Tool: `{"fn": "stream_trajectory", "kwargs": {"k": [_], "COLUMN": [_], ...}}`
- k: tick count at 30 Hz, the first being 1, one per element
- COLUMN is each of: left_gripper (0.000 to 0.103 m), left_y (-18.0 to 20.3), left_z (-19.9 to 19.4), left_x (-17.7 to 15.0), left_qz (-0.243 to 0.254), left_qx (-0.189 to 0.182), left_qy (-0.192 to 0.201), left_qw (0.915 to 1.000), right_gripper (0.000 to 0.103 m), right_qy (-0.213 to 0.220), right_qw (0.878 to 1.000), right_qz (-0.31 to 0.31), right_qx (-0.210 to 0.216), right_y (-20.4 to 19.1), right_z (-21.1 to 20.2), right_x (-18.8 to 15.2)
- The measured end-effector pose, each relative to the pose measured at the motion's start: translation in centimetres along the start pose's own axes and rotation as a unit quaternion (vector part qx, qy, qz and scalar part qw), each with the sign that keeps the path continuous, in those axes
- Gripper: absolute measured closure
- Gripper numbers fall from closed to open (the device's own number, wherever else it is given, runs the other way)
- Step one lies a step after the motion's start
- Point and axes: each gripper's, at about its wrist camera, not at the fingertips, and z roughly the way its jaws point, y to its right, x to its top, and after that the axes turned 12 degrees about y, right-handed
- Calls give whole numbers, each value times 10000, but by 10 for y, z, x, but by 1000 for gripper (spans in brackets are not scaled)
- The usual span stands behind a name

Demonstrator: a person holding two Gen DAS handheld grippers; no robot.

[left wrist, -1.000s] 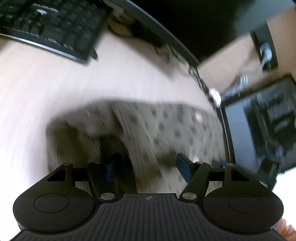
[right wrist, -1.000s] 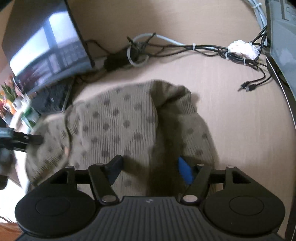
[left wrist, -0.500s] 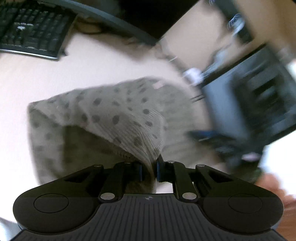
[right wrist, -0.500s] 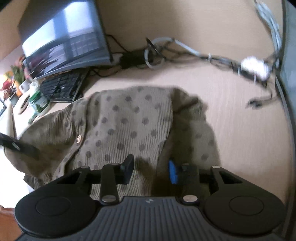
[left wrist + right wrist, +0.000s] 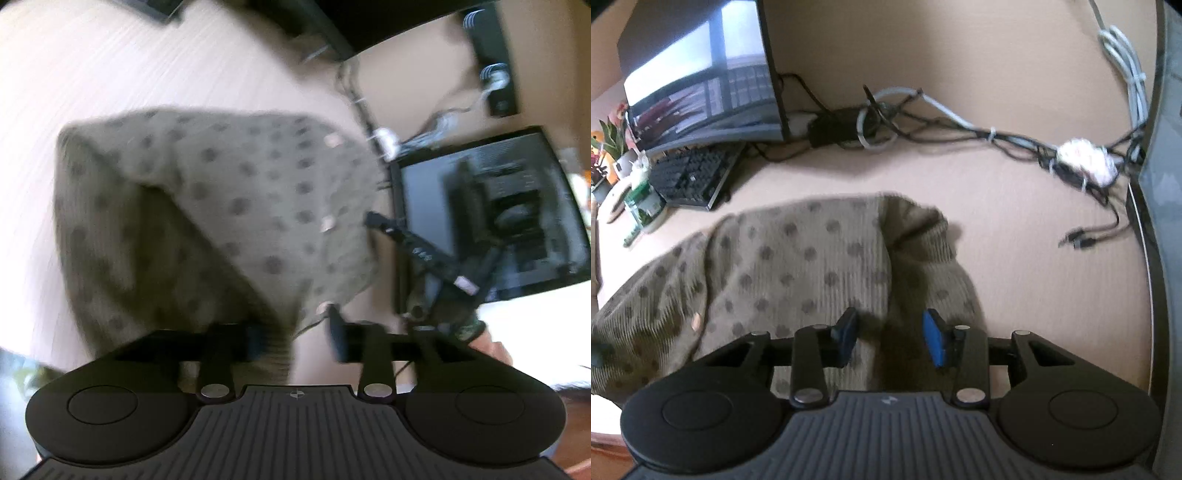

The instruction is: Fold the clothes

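My left hand-held gripper (image 5: 295, 338) gapes beside the olive dotted ribbed-knit cardigan (image 5: 236, 206) on the pale desk (image 5: 110, 74); my right hand-held gripper (image 5: 890, 338) straddles its fold, jaws apart, ready to pinch.

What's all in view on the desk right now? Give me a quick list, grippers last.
Polka-dot cardigan: one, olive-brown with darker dots and buttons, spread on the desk, one flap folded over.
Desk: one, light wood, under everything.
Monitor: one, dark frame, screen lit, back left in the right wrist view.
Keyboard: one, black, below the monitor.
Cable bundle: several, black and grey, along the back of the desk.
Small jar: one, green label, left of the keyboard.
Plant: one, green with orange flowers, far left edge.
Left gripper: black, open, cardigan edge between the fingers.
Right gripper: black with blue pads, open, over the cardigan.
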Motion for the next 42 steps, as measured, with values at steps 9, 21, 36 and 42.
{"fn": "stream_trajectory", "kwargs": {"k": [9, 21, 36, 42], "left_gripper": [32, 18, 10, 10], "left_y": [-54, -7, 33, 48], "left_z": [30, -63, 121, 148], "left_x": [37, 41, 65, 90], "left_qz": [-895, 434, 2179, 2571], "left_qx": [174, 759, 1297, 1228], "left_qy": [1211, 2064, 863, 677], "left_qw": [9885, 9746, 9635, 9562], "right_gripper": [49, 46, 38, 37], "right_qy": [161, -207, -41, 49], "right_qw": [9933, 9927, 9988, 9991], "right_qz": [-644, -737, -327, -132], "right_qx": [945, 928, 349, -388], "right_y": [-44, -41, -32, -23], "right_z": [-5, 5, 79, 51], "right_x": [8, -5, 24, 25]}}
